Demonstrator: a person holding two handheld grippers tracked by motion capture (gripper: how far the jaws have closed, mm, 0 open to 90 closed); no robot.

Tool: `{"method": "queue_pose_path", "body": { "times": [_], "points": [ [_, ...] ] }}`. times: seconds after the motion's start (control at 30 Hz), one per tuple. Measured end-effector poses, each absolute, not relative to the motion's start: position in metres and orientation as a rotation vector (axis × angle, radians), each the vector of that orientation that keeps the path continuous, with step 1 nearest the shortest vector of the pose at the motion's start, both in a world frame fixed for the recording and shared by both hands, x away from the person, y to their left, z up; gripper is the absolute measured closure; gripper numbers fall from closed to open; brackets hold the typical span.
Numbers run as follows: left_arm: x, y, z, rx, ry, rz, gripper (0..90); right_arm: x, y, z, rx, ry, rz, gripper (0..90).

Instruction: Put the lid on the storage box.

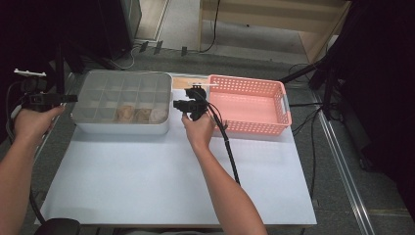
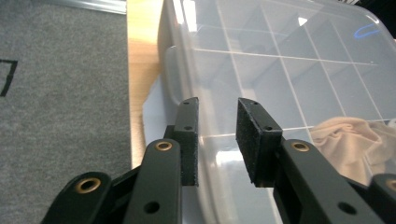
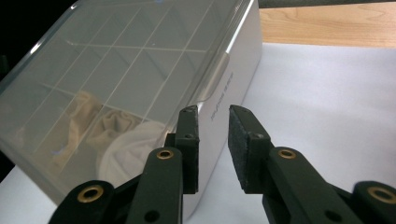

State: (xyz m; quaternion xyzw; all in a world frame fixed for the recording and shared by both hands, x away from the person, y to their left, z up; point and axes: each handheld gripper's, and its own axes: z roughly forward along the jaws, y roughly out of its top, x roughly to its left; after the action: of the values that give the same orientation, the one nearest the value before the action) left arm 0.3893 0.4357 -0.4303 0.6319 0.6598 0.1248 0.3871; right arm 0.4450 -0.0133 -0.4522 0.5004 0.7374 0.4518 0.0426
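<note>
A grey divided box (image 1: 122,128) under a clear lid (image 2: 280,60) stands at the back left of the white sheet. Rolled beige and white cloths (image 1: 139,114) fill three of its front cells. My left gripper (image 1: 72,98) is at the box's left end. In the left gripper view it (image 2: 217,140) is open, with the lid's rim (image 2: 173,79) just beyond the pads and a beige cloth (image 2: 345,137) to the right. My right gripper (image 1: 176,104) is at the box's right end. It (image 3: 212,142) is open, and the box's end wall (image 3: 233,79) lies beyond the gap.
A pink perforated basket (image 1: 249,125) stands to the right of the box, close behind my right hand. A white sheet (image 1: 171,171) covers the near table. A strip of wood (image 1: 183,82) shows behind the box. My right gripper's cable (image 1: 230,154) trails toward the front.
</note>
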Motion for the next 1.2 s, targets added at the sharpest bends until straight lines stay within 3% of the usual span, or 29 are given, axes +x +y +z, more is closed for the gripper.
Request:
{"method": "queue_pose_path", "body": {
  "times": [0.53, 0.77, 1.2],
  "points": [
    [0.388, 0.391, -0.417, 1.703, 1.57, 0.269, 60.2, 0.427, -0.04, -0.445, 1.431, 2.303, 1.441, 66.2],
    [0.383, 0.366, -0.411, 1.733, 1.504, 0.251, 50.9, 0.417, -0.051, -0.441, 1.336, 2.337, 1.474, 59.8],
    [0.368, 0.328, -0.412, 1.78, 1.384, 0.219, 49.2, 0.396, -0.078, -0.438, 1.243, 2.367, 1.494, 56.6]
  ]
}}
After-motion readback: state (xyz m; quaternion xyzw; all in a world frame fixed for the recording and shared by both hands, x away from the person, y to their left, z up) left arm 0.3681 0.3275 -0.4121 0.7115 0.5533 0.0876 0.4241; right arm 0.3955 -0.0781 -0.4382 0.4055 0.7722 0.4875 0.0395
